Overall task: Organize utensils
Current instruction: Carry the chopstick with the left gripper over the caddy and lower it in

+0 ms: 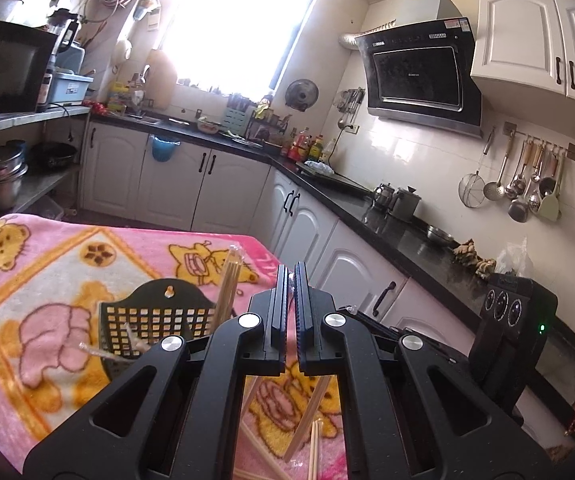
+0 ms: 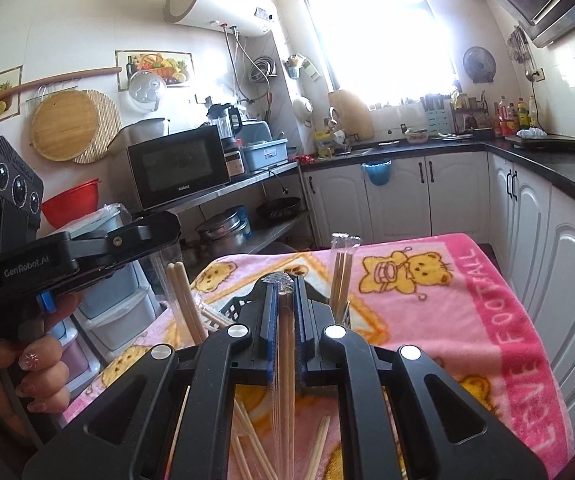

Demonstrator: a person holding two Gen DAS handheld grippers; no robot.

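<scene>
While the right gripper (image 2: 285,286) fingers clamp wrapped chopsticks (image 2: 286,360), the left gripper (image 1: 290,276) fingers pinch, seemingly, wrapper; next they need lowering into the basket (image 1: 155,320).

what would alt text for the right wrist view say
The right gripper has its jaws shut on wrapped wooden chopsticks above a pink cartoon-bear blanket, with a black utensil basket just ahead.

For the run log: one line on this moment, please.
left gripper shut on wrapped chopsticks | right gripper shut on chopsticks | basket part-filled
</scene>
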